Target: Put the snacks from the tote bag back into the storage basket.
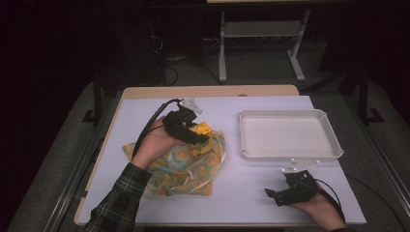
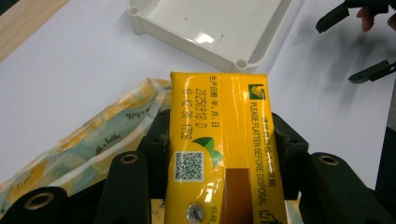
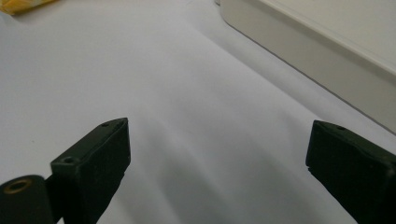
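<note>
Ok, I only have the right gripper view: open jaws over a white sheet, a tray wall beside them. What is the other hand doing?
Observer: The left gripper is shut on a yellow carton, over a patterned bag.
Operator: Anything in the tray?
Observer: No, the white tray looks bare inside in the high view.
Operator: Where does my gripper sit relative to it?
Observer: The right gripper is just in front of the tray's near edge, on the person's side, jaws pointing towards the bag.
</note>
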The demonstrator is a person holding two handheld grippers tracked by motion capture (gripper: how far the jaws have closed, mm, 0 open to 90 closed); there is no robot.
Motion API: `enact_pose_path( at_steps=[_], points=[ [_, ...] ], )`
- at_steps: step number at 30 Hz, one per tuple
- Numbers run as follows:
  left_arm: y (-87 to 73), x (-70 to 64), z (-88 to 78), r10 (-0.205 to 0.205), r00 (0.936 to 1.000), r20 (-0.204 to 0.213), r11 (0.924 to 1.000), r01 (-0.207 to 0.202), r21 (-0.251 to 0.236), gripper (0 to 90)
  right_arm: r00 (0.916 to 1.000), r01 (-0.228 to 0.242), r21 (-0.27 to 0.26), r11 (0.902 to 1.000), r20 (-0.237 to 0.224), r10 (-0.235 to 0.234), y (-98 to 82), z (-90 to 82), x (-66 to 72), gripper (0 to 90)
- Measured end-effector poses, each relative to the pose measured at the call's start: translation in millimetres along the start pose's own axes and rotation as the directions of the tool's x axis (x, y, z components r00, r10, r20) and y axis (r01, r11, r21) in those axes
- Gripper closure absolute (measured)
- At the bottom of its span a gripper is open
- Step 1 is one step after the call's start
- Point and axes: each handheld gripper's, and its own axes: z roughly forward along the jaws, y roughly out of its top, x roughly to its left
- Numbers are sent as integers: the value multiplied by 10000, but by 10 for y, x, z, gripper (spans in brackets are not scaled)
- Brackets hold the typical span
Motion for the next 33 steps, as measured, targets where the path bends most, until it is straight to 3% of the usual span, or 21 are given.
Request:
enact_pose_path(
  at_steps=[21,33],
  points=[
    [266,-92,168,417,9986,312,9990,-412,-171,513,10000,39,-90,10000,-88,-40,2,-6,4,62],
    [393,-141,300,427,9981,451,9986,-413,-316,514,9999,-7,-87,10000,-138,5,4,-12,12,62]
  ],
)
